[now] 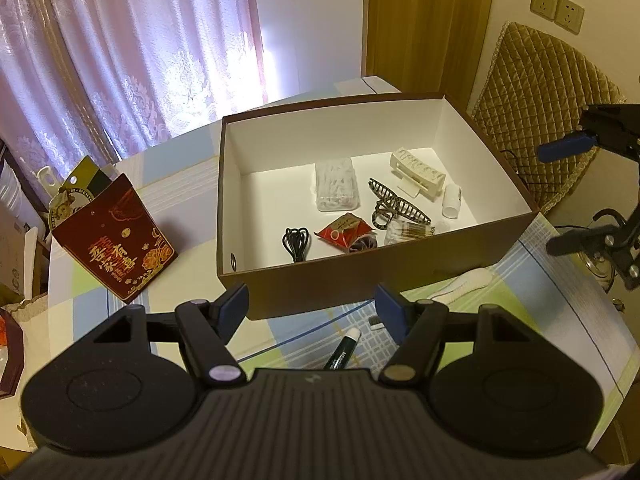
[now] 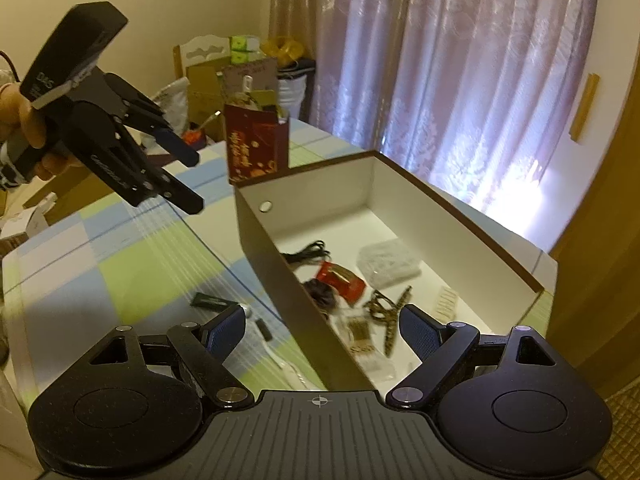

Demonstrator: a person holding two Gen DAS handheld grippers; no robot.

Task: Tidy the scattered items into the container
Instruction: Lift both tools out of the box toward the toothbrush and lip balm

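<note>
Most items are already gathered in the brown box [image 1: 360, 276]; a green tube [image 1: 342, 350] and white comb [image 1: 464, 286] are left on the tabletop [image 1: 92, 300] along its near wall; left tool [image 1: 310, 306] and right tool [image 2: 322, 324] are held wide, empty.

Backlit lace curtains [image 1: 132, 52] hang behind a checked tablecloth [image 1: 560, 332].

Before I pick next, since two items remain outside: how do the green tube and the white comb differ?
The green tube is dark with a white cap; the white comb is pale all over. The tube lies between the left tongs' fingers, the comb further right. Both lie on the tablecloth beside the box.
</note>
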